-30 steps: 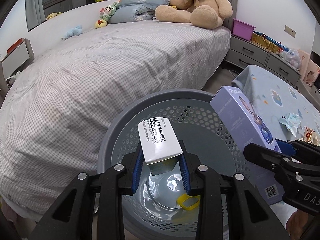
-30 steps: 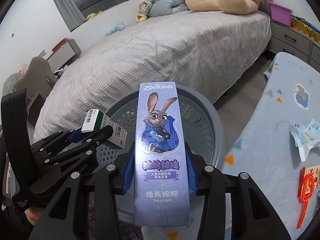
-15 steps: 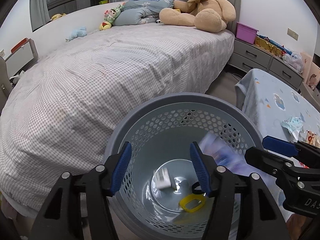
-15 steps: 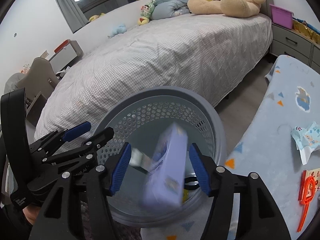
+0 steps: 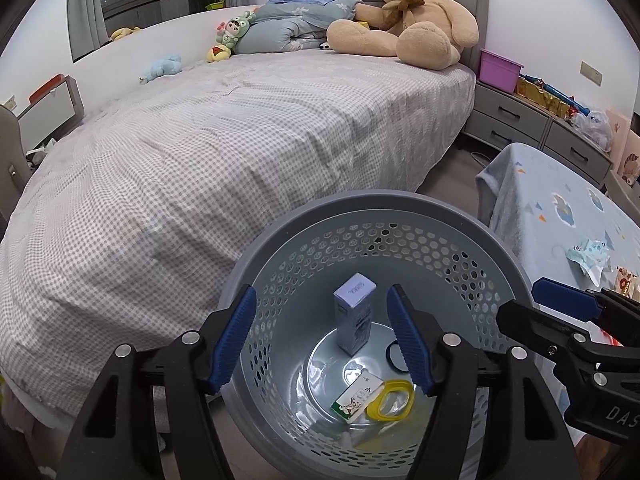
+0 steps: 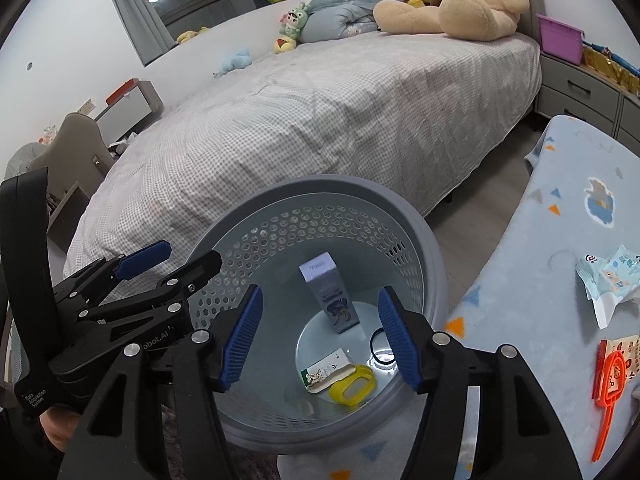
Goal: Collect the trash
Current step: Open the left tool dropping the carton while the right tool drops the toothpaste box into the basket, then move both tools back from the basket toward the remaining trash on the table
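Left gripper [image 5: 322, 334]: jaws wide apart, holding nothing. It hangs over the basket.
Right gripper [image 6: 320, 336]: jaws wide apart too, nothing in them. It is also over the basket.
Basket [image 5: 372, 204]: gray, round, full of little holes. It sits on the floor between the bed and the table.
Trash inside: a tall purple box [image 5: 354, 314] stands up on the basket floor. A small white and green box [image 5: 356, 398] lies flat near it, touching a yellow ring [image 5: 392, 400]. A black band [image 6: 382, 346] lies just beside them.
Trash still out: a crumpled blue wrapper [image 6: 610, 280] lies on the table near its right edge. An orange plastic thing [image 6: 608, 388] lies closer, at the same edge.
Step now: I think both hands are free, so go get the next piece.
How to do it well: lift up first, then swing right to the table. Keep the jaws apart until they are around the wrapper.
In the way: the basket rim and the other gripper are close. Do not bump them.
Around: a bed [image 5: 240, 140] with a big teddy bear [image 5: 408, 16] sits behind.
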Motion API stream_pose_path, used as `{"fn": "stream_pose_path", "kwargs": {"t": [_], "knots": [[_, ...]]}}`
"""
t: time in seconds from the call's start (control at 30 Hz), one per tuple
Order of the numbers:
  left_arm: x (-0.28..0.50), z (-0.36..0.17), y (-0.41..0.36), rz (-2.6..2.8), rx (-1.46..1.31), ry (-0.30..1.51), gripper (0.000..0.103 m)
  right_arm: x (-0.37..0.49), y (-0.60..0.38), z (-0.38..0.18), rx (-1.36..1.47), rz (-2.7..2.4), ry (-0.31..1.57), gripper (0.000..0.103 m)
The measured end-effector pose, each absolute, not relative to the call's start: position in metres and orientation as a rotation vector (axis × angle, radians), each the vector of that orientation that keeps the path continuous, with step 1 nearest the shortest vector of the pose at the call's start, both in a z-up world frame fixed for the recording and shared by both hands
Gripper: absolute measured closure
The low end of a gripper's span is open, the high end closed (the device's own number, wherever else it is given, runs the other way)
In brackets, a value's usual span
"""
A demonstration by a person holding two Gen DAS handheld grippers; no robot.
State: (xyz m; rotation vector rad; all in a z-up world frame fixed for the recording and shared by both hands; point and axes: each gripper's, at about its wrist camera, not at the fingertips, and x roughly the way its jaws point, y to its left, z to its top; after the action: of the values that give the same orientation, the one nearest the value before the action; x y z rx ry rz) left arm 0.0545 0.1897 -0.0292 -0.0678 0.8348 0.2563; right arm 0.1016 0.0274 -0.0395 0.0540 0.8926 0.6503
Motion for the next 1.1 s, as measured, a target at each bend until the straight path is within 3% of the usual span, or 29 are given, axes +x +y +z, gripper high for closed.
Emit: {"fn": "stream_pose_path", "kwargs": {"t": [1.1], "knots": [[0.044, -0.011, 0.147, 0.182, -0.039, 0.768, 0.038, 0.074, -0.028, -0.024, 0.075, 0.505, 0.855, 0.043]]}}
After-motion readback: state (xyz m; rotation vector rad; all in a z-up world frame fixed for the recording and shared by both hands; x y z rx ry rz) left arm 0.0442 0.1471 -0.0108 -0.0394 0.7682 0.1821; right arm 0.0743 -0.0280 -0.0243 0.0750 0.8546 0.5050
